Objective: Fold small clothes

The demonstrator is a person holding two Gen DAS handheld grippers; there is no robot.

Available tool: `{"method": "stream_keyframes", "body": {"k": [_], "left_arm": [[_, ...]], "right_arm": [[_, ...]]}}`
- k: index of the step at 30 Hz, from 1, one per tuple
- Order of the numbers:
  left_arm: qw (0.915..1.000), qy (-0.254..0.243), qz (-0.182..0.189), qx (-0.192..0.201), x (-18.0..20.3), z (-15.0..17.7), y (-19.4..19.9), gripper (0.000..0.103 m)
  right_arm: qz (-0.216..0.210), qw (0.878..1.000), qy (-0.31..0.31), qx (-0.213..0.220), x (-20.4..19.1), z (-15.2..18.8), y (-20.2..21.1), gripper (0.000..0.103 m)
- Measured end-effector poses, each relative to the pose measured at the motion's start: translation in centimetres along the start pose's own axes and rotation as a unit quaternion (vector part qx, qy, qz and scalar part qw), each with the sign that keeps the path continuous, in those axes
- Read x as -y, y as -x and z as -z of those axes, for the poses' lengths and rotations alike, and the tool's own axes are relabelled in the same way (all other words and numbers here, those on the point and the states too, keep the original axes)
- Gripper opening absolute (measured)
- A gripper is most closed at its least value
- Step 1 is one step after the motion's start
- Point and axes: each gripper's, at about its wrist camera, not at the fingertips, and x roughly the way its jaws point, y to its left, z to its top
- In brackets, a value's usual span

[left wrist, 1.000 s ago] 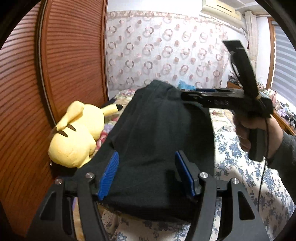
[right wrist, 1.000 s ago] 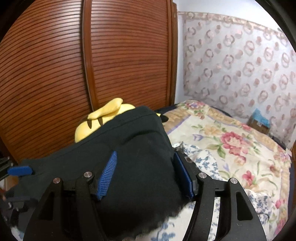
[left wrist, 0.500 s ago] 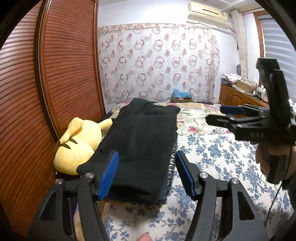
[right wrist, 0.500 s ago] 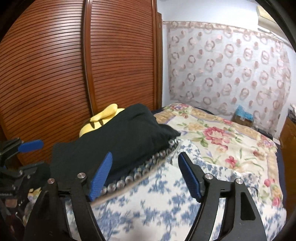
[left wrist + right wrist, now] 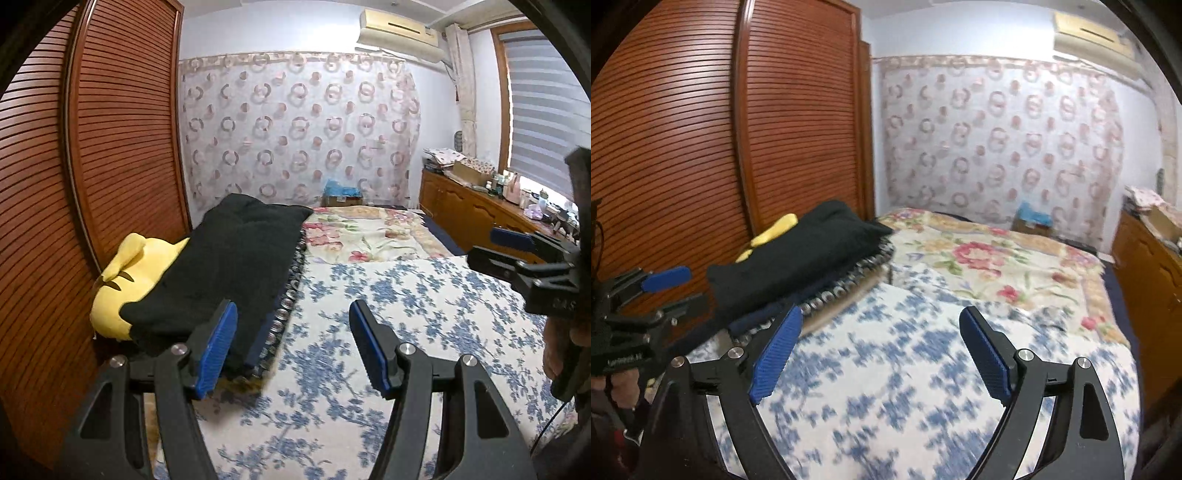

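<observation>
Black garment [image 5: 229,266]: folded, lying flat on top of a stack at the left edge of the bed [image 5: 406,295], next to the wooden slatted doors [image 5: 122,129]; its left side rests against a yellow plush toy [image 5: 122,273]. Patterned fabric edge [image 5: 291,280] shows under it.
Left gripper [image 5: 291,343]: jaws spread, nothing btwn pads, near the garment's front corner, not touching.
Right gripper [image 5: 879,350]: jaws spread wide, just been opening, empty, over blue-flower sheet [image 5: 886,369], apart from the stack.
Bkgd: ring-print curtain [image 5: 295,129], AC unit [image 5: 399,33], wooden cabinet [image 5: 465,210].
</observation>
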Motion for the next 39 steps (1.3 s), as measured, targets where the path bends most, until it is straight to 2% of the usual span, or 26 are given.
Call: {"method": "stream_keyframes", "body": {"k": [8, 19, 26, 39], "left_arm": [[0.9998, -0.01, 0.015, 0.001, 2.6, 0.4, 1.2, 0.063], [0.9985, -0.023, 0.05, 0.011, 6.9, -0.9, 2.7, 0.064], [0.9976, -0.029, 0.056, 0.026, 8.9, -2.4, 4.4, 0.064], [0.9967, -0.026, 0.059, 0.049, 9.8, -4.5, 7.3, 0.064]], "right_arm": [[0.041, 0.998, -0.038, 0.006, 1.8, 3.0, 5.3, 0.089], [0.109, 0.992, -0.056, 0.021, 3.7, 4.8, 10.9, 0.089], [0.131, 0.988, -0.076, 0.036, 4.9, 4.8, 13.3, 0.089], [0.16, 0.981, -0.079, 0.08, 5.2, 3.0, 17.6, 0.089]]}}
